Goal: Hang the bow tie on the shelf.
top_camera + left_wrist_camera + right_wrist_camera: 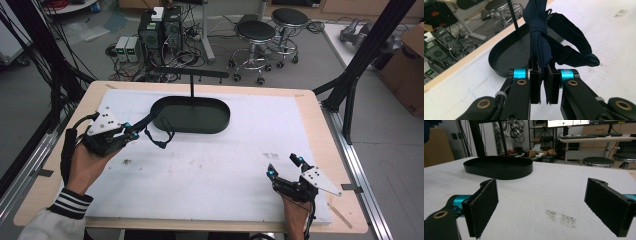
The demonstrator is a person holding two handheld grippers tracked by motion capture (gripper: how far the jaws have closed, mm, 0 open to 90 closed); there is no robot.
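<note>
White tabletop [210, 170] below, the left tool [543, 83] pinches a navy bow tie [541, 42] near the black stand's tray [200, 120]; keep that pinch firm. Right tool [287, 172] rests open-jawed.

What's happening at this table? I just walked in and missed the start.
A person is working with a pair of tongs in each hand. The left tongs are shut on a dark blue bow tie, holding it up beside the black oval tray, which has a thin post with a crossbar standing in it. The right tongs are open and hold nothing, low over the white mat near the table's near right corner.
</note>
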